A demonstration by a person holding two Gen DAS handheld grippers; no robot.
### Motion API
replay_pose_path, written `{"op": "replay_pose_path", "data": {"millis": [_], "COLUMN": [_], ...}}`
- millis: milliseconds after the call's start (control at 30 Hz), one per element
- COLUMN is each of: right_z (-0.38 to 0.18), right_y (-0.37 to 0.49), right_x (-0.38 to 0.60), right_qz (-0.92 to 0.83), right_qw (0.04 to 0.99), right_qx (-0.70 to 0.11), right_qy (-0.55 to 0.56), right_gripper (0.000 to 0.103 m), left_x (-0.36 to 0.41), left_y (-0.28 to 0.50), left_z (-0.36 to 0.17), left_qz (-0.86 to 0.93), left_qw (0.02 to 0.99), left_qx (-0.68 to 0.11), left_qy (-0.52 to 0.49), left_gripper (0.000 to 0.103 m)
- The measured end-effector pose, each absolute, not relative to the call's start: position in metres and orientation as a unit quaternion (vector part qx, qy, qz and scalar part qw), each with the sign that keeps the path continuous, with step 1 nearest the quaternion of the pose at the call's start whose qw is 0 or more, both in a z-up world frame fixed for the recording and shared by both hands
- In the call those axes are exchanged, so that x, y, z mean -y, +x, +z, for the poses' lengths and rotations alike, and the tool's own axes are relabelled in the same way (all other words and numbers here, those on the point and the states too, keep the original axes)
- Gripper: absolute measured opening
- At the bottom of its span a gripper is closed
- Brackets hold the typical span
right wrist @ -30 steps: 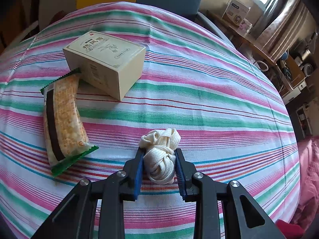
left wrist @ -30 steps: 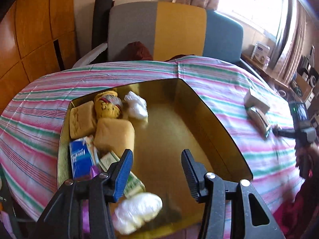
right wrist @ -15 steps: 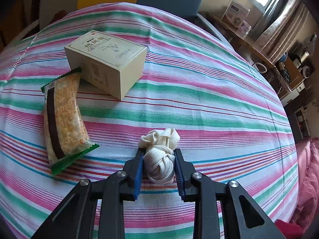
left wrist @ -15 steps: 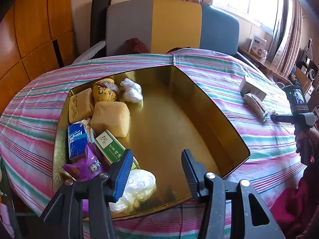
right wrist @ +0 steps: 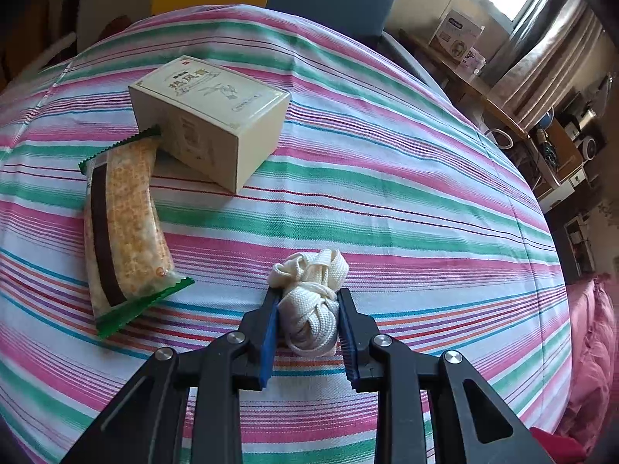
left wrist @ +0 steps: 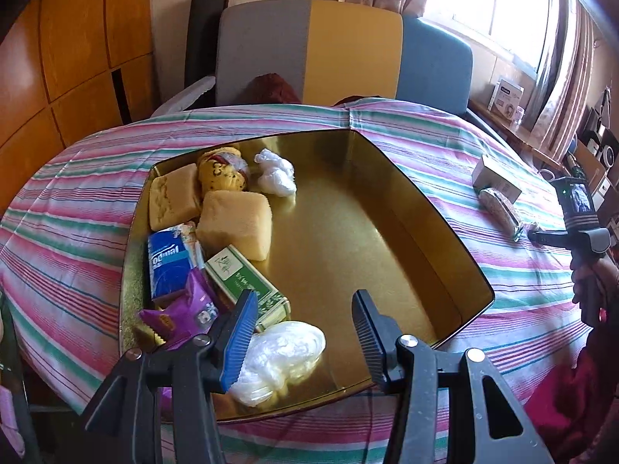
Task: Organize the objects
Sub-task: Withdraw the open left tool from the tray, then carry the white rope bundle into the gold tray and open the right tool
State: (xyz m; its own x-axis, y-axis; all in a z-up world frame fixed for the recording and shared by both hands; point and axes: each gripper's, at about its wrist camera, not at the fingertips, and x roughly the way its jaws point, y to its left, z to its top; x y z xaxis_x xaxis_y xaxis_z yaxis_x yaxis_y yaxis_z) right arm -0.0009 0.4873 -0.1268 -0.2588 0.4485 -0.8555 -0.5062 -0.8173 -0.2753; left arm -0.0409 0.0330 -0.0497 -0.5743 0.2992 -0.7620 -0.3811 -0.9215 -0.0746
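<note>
Where sunlit, striped tablecloth (right wrist: pixel 387 154), curtains (right wrist: pixel 541 62).

A lived-in home, most likely a dining or living room. A table under a striped cloth (left wrist: pixel 406 131) stands before a grey, yellow and blue upholstered chair (left wrist: pixel 340 50). Wood wall panels (left wrist: pixel 73 50) fill the left; at far right, curtains (left wrist: pixel 565 58) frame a bright window above a cluttered side shelf (right wrist: pixel 541 131).

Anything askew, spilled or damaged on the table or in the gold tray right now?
Nothing spilled or damaged. The snack bar lies with one end tucked under the cream box, tilting the box slightly. The right gripper is shut on the white cord bundle. Items crowd one side of the gold tray.
</note>
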Motion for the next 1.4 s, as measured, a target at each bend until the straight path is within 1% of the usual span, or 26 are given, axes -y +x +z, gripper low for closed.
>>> {"op": "replay_pose_path", "data": {"millis": [400, 467, 600, 767, 867, 967, 1100, 1167, 1267, 1400], "right_z": [-0.125, -0.119, -0.088, -0.038, -0.013, -0.001, -0.01, -0.025, -0.052, -0.089], "right_y": [-0.002, -0.001, 0.006, -0.007, -0.027, -0.05, -0.08, -0.094, -0.119, -0.153], "right_x": [-0.477, -0.478, -0.468, -0.415, -0.36, -0.289, -0.207, -0.177, -0.157, -0.139], "right_qz": [0.779, 0.775, 0.8, 0.851, 0.882, 0.902, 0.902, 0.896, 0.882, 0.866], "right_qw": [0.311, 0.308, 0.298, 0.236, 0.164, 0.088, -0.003, -0.025, -0.038, -0.023], "right_qx": [-0.007, -0.026, -0.072, -0.066, -0.055, -0.038, -0.029, -0.019, -0.029, -0.035], "right_qy": [-0.545, -0.551, -0.516, -0.464, -0.439, -0.421, -0.431, -0.443, -0.468, -0.499], "right_gripper": [0.028, 0.028, 0.028, 0.028, 0.028, 0.028, 0.028, 0.028, 0.028, 0.028], "left_x": [0.0, 0.009, 0.025, 0.047, 0.056, 0.061, 0.065, 0.066, 0.067, 0.068], "left_y": [-0.042, -0.042, -0.046, -0.05, -0.051, -0.051, -0.053, -0.055, -0.056, -0.058], "left_z": [-0.045, -0.044, -0.043, -0.042, -0.044, -0.045, -0.048, -0.051, -0.056, -0.062], "left_qz": [0.888, 0.887, 0.889, 0.894, 0.894, 0.894, 0.892, 0.89, 0.886, 0.882], "left_qw": [0.177, 0.177, 0.167, 0.143, 0.136, 0.134, 0.135, 0.137, 0.138, 0.141], "left_qx": [-0.009, 0.008, 0.021, 0.037, 0.045, 0.048, 0.052, 0.055, 0.059, 0.064], "left_qy": [-0.424, -0.427, -0.425, -0.423, -0.424, -0.424, -0.428, -0.432, -0.438, -0.446], "left_gripper": [0.051, 0.051, 0.051, 0.051, 0.051, 0.051, 0.051, 0.051, 0.051, 0.05]}}
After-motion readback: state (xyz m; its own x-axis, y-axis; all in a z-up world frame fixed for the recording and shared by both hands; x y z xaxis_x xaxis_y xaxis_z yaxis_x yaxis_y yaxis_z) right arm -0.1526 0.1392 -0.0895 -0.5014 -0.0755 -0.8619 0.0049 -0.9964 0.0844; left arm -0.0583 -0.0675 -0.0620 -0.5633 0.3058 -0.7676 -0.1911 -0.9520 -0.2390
